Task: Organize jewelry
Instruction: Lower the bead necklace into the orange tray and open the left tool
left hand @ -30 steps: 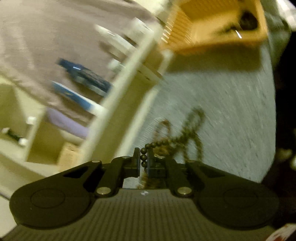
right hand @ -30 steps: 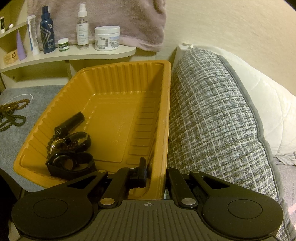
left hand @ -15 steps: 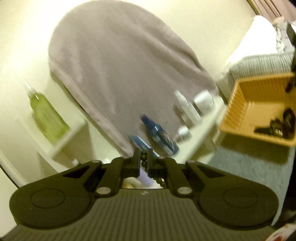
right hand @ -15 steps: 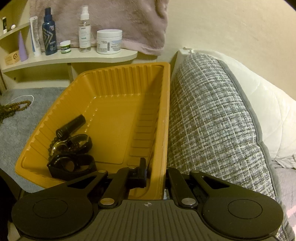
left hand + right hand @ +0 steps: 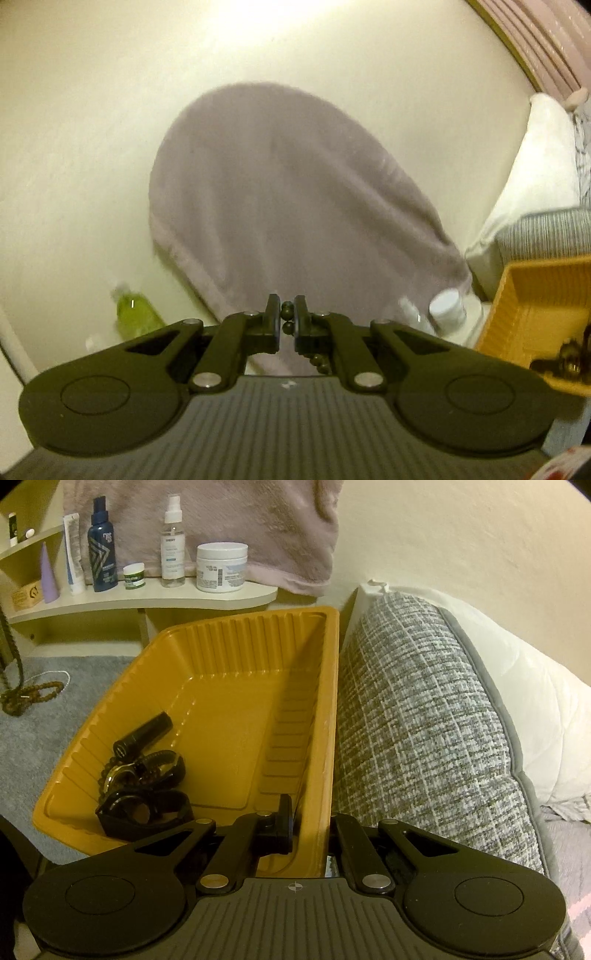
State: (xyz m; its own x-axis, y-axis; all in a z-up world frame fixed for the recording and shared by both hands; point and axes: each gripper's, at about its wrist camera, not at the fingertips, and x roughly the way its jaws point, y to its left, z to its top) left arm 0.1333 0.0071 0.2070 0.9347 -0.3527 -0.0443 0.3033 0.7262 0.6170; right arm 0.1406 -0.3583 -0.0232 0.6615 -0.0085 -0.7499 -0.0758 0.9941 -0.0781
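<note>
Bedding comes first by bulk: a grey-and-white woven cushion (image 5: pixel 424 731) stands directly right of the yellow tray (image 5: pixel 229 698), its face pressed against the tray's right wall, with a white pillow (image 5: pixel 517 686) behind it. A mauve towel (image 5: pixel 288 206) hangs on the cream wall above and behind the tray, and under its hem a pale shelf (image 5: pixel 147 598), just beyond the tray's far rim, carries a white jar (image 5: pixel 221 566), a clear spray bottle (image 5: pixel 172 542), a dark blue bottle (image 5: pixel 101 548) and a small green-lidded pot (image 5: pixel 133 576). Grey carpet-like cloth (image 5: pixel 48 716) spreads left of the tray.

The tray itself is deep and ribbed. In its near-left corner lie a black cylinder (image 5: pixel 144 734), a watch with a metal case (image 5: pixel 144 771) and a black strap or band (image 5: pixel 147 808), touching one another.

The right gripper (image 5: pixel 310 823) clamps the tray's near-right wall, one finger inside the tray, the other hidden outside it.

The left gripper (image 5: pixel 287 321) is raised toward the towel, left of the tray, its fingers pinched on a dark beaded necklace (image 5: pixel 287 316); two beads show in the gap and more hang below. From the right wrist view the strand (image 5: pixel 14 653) drops to a heap on the cloth left of the tray, beside a thin white chain (image 5: pixel 55 674).
</note>
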